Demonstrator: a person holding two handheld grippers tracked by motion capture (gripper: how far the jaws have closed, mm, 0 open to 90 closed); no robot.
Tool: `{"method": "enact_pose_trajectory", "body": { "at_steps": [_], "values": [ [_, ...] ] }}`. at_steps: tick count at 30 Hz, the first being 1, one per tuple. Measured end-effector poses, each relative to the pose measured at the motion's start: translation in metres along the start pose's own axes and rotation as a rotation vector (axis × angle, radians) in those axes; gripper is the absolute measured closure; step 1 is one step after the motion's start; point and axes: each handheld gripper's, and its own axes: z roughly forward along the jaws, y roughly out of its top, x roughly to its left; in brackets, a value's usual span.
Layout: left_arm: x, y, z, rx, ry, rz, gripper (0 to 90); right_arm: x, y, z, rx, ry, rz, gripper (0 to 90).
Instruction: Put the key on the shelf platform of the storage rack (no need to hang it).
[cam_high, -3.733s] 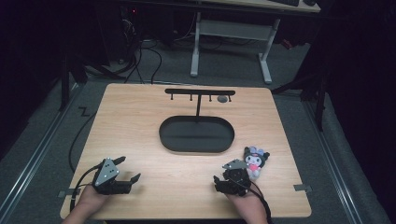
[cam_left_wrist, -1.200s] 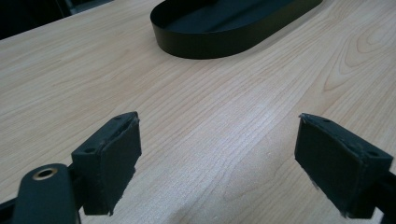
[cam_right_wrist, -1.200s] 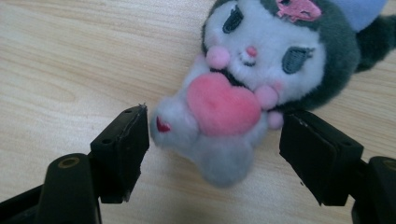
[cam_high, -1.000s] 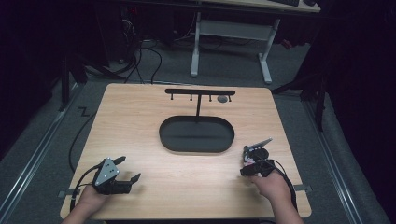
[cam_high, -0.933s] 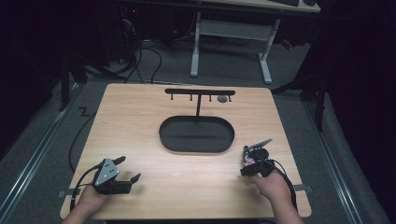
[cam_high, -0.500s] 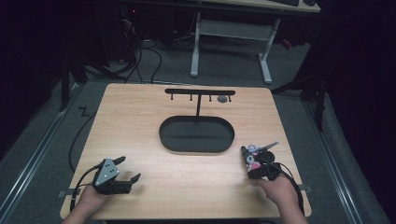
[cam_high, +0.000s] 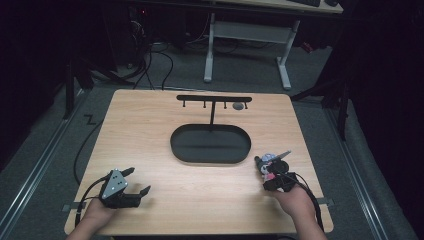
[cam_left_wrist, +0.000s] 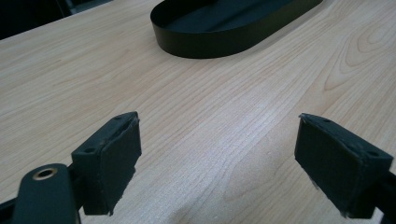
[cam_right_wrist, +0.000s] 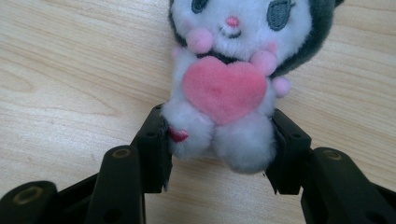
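With the left gripper (cam_high: 134, 187) resting near the table's (cam_high: 150, 130) near-left corner, jaws spread and empty, keep the right gripper (cam_right_wrist: 219, 149) pinching the plush (cam_right_wrist: 231, 70) squarely at its legs near the right edge, lifting it clear before carrying toward the central tray (cam_high: 210, 144).

The room is dark. A light wooden table (cam_high: 150, 130) stands on a grey floor (cam_high: 240, 75). Behind it is another table with white legs (cam_high: 207, 55). Black cables (cam_high: 150, 55) lie on the floor at the back left.
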Motion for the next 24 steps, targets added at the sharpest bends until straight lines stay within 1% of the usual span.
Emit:
{"method": "enact_pose_trajectory", "body": {
  "at_steps": [5, 8, 14, 15, 17, 18, 20, 24],
  "values": [
    [0.000, 0.000, 0.000, -0.002, 0.001, 0.001, 15.5, -0.001, -0.001, -0.004, -0.008, -0.001, -0.009, 50.1],
    [0.000, 0.000, 0.000, 0.000, 0.000, 0.000, 15.5, -0.002, -0.002, -0.007, -0.024, 0.004, -0.017, 50.1],
    [0.000, 0.000, 0.000, 0.000, 0.000, 0.001, 15.5, -0.005, -0.002, -0.015, -0.043, 0.018, -0.009, 50.0],
    [0.000, 0.000, 0.000, 0.000, 0.000, 0.000, 15.5, -0.005, -0.002, -0.016, -0.049, 0.020, -0.004, 50.0],
    [0.000, 0.000, 0.000, 0.000, 0.000, 0.000, 15.5, -0.004, 0.000, -0.021, -0.060, 0.020, -0.016, 50.0],
    [0.000, 0.000, 0.000, 0.000, 0.000, 0.000, 15.5, -0.003, 0.000, -0.023, -0.053, 0.012, -0.023, 50.0],
    [0.000, 0.000, 0.000, 0.000, 0.000, 0.000, 15.5, -0.003, 0.001, -0.024, -0.056, 0.008, -0.025, 50.0],
    [0.000, 0.000, 0.000, 0.000, 0.000, 0.000, 15.5, 0.000, 0.006, -0.031, -0.075, 0.021, -0.028, 50.0]
  ]
}}
